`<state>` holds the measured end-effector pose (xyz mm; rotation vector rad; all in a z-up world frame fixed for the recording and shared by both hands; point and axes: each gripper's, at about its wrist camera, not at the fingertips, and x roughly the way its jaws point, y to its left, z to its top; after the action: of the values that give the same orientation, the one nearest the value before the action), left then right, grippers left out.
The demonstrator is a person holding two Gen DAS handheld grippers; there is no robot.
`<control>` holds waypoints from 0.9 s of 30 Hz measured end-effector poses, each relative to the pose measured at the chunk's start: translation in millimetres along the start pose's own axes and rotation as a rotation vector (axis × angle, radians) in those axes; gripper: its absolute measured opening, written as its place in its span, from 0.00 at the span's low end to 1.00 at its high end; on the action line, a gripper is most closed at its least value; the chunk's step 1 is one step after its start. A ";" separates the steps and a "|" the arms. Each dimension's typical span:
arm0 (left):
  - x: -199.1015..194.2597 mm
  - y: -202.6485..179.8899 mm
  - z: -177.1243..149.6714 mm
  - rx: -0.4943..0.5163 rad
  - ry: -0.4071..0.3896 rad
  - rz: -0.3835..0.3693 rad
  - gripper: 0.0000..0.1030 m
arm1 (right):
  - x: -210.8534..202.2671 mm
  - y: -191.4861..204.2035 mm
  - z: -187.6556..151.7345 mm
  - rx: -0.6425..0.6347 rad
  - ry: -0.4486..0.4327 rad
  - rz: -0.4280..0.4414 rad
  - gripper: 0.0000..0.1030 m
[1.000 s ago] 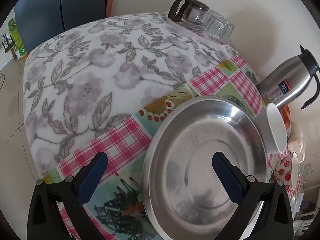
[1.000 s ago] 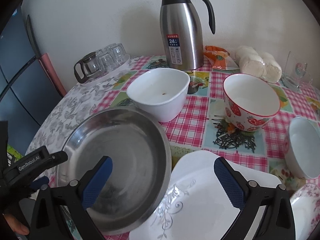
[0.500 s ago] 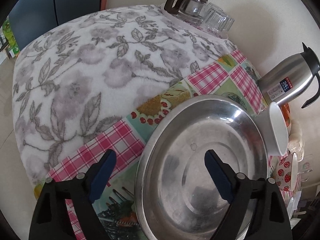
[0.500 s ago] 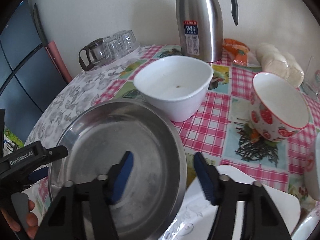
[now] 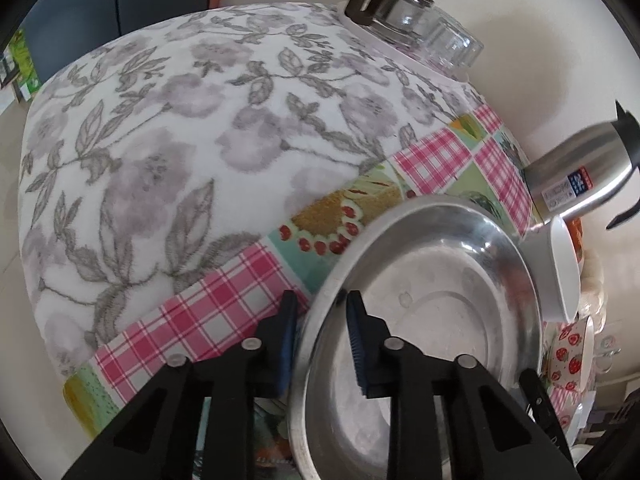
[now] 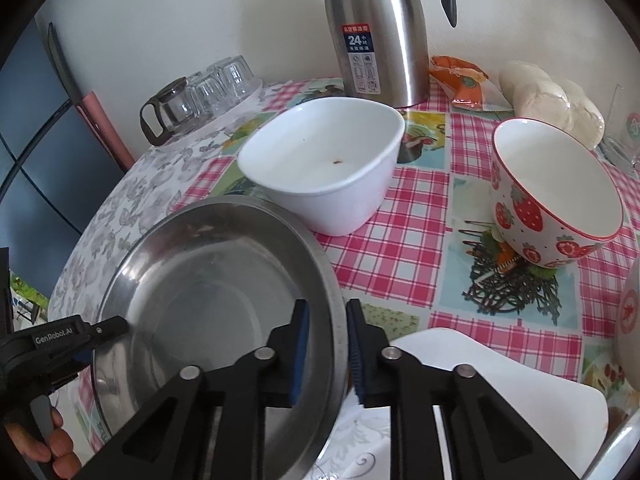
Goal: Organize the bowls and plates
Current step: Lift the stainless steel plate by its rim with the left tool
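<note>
The steel plate (image 6: 208, 300) lies near the table's (image 6: 404, 232) front-left edge, and both claws have just been closing on its rim from opposite sides. The left claw (image 5: 318, 312) has one blue pad outside the rim and one inside, clamped on the plate's left edge; in the right wrist view only its black tip (image 6: 100, 330) and part of a hand (image 6: 48, 444) show at the frame's border. The right claw (image 6: 326, 320) pinches the plate's right edge the same way. Its own arms hide the plate's near rim, so whether the plate overlaps the white square plate (image 6: 492, 396) beside it cannot be told. Behind stands a white bowl (image 6: 324, 164), then a strawberry bowl (image 6: 556, 196) to the right. Another white dish (image 6: 630, 328) is cut off at the right border. The thermos (image 6: 380, 32) loses its top to the frame.
</note>
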<state>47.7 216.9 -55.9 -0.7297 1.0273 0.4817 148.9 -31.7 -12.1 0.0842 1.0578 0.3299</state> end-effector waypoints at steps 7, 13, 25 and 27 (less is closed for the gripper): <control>-3.7 13.9 4.0 -0.036 -0.002 0.000 0.27 | -0.6 3.7 -5.5 -0.004 0.055 0.049 0.17; -4.9 23.2 7.7 -0.070 -0.006 0.003 0.27 | 8.8 12.6 -16.4 -0.021 0.131 0.114 0.16; -6.3 26.4 8.1 -0.095 0.011 -0.023 0.27 | 0.0 17.6 -13.8 -0.021 0.120 0.114 0.15; -7.5 26.4 7.8 -0.102 0.018 -0.036 0.27 | -7.1 17.9 -10.9 -0.029 0.110 0.114 0.15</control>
<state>31.3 240.2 -55.1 -0.8434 1.0098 0.4999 132.1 -17.9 -7.4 0.1015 1.1588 0.4567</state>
